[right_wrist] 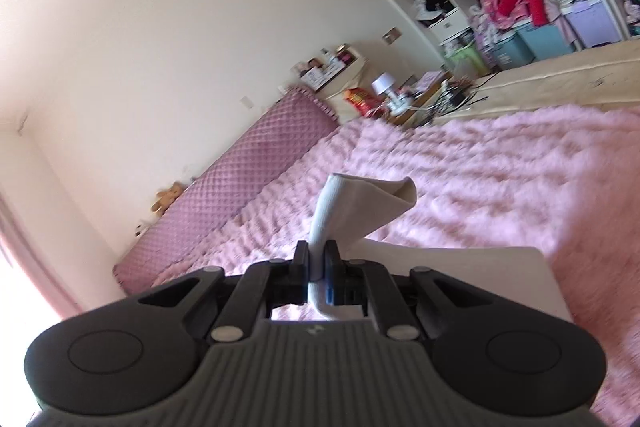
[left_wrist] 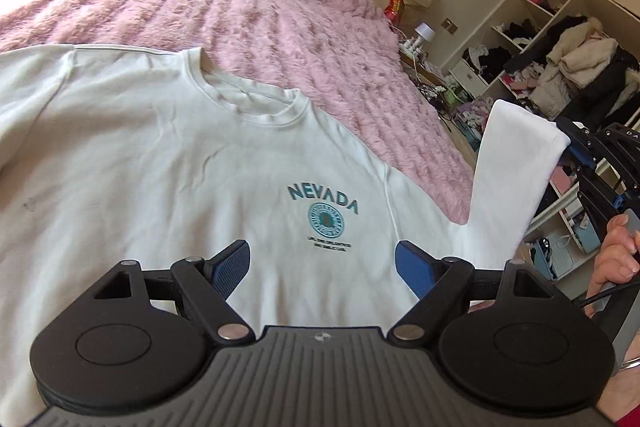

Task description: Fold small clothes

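A white sweatshirt [left_wrist: 160, 155] with a teal "NEVADA" print lies face up on the pink fluffy bed cover [left_wrist: 280, 19]. My left gripper [left_wrist: 322, 263] is open and empty, hovering just above the shirt's chest below the print. My right gripper [right_wrist: 317, 257] is shut on the cuff of the shirt's sleeve [right_wrist: 360, 199] and holds it lifted off the bed. In the left wrist view that raised sleeve [left_wrist: 516, 167] stands up at the right, with the right gripper [left_wrist: 576, 143] at its tip.
A mauve quilted bolster [right_wrist: 248, 179] lies along the bed's head by the wall. A cluttered bedside table [right_wrist: 396, 99] and open wardrobe shelves full of clothes [left_wrist: 560, 67] stand beyond the bed. The pink cover [right_wrist: 500, 179] spreads around the shirt.
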Action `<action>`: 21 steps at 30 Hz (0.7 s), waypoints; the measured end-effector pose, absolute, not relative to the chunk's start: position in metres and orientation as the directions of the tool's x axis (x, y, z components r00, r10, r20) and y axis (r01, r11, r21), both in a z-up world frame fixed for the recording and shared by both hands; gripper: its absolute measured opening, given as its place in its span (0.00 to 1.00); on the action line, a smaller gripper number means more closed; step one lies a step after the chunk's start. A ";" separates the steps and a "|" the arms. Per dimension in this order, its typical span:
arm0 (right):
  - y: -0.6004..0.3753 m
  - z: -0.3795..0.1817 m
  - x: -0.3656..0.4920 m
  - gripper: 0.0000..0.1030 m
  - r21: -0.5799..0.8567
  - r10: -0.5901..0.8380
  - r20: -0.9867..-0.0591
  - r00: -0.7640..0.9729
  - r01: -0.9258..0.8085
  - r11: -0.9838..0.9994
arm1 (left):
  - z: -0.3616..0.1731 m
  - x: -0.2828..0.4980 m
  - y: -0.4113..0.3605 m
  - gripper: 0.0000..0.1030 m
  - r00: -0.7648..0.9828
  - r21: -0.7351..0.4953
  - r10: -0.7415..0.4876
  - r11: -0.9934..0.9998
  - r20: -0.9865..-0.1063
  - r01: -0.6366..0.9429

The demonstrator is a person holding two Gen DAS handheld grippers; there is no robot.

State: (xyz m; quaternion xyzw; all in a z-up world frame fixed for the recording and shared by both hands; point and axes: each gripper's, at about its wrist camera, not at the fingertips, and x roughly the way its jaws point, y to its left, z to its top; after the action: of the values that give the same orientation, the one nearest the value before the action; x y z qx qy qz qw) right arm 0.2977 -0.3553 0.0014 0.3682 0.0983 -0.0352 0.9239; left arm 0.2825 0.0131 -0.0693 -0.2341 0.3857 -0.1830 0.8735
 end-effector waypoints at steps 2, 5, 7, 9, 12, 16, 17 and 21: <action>-0.304 -0.001 0.310 0.02 0.673 0.106 -0.211 0.972 0.066 0.737 | -0.070 0.272 0.053 0.94 0.670 -0.555 -0.454 0.828 -0.587 0.075; -0.229 -0.015 0.324 0.02 0.668 0.255 -0.238 0.937 -0.033 0.744 | -0.076 0.260 0.099 0.94 0.702 -0.556 -0.389 0.831 -0.596 -0.011; -0.186 -0.032 0.327 0.02 0.657 0.332 -0.267 0.905 -0.081 0.749 | -0.086 0.254 0.124 0.94 0.715 -0.571 -0.359 0.818 -0.601 -0.069; -0.141 -0.056 0.329 0.02 0.629 0.403 -0.314 0.860 -0.129 0.767 | -0.097 0.248 0.144 0.94 0.722 -0.595 -0.344 0.795 -0.600 -0.116; -0.087 -0.102 0.330 0.02 0.587 0.475 -0.411 0.778 -0.172 0.791 | -0.115 0.244 0.167 0.93 0.731 -0.645 -0.349 0.747 -0.586 -0.160; -0.055 -0.153 0.333 0.22 0.554 0.533 -0.524 0.664 -0.211 0.806 | -0.133 0.242 0.179 0.93 0.740 -0.683 -0.355 0.706 -0.571 -0.189; -0.057 -0.159 0.334 0.28 0.570 0.553 -0.541 0.633 -0.208 0.795 | -0.136 0.243 0.180 0.93 0.741 -0.691 -0.360 0.698 -0.568 -0.191; -0.094 -0.153 0.327 0.40 0.658 0.625 -0.514 0.588 -0.197 0.727 | -0.144 0.250 0.174 0.94 0.731 -0.693 -0.375 0.698 -0.570 -0.182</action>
State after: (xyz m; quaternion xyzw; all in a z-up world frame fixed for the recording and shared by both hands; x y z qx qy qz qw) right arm 0.3270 -0.0941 -0.1526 0.2789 0.3837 0.2427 0.8462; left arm 0.2497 0.1743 -0.1440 -0.3846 0.3622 -0.0569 0.8471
